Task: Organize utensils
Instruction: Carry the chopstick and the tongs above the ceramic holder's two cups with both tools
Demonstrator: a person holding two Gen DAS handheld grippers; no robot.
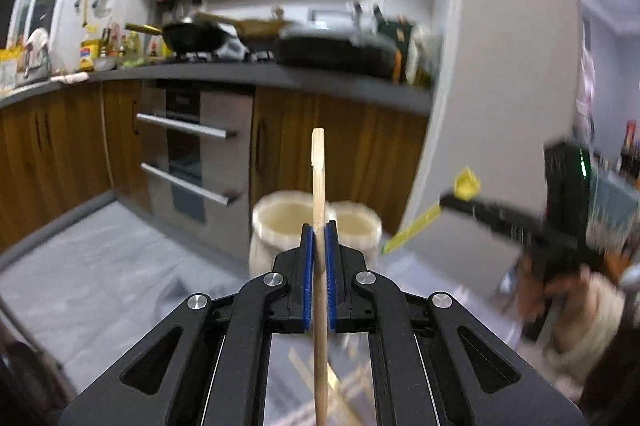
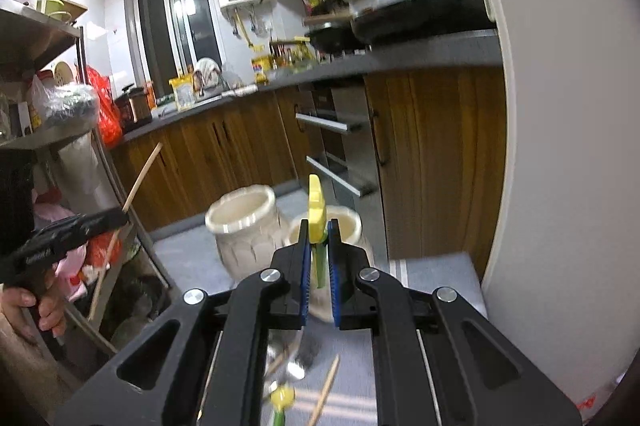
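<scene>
1. Left gripper is clenched on a chopstick pointing to 12 o'clock.
2. Right gripper is clenched on a yellow utensil.
3. 2 jars stand beyond, at 12 o'clock.
4. Loose utensils lie at 6 o'clock.

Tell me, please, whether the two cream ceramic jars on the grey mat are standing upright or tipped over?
Upright. Both jars, the left jar and the right jar, stand on the grey mat with their open mouths facing up.
</scene>
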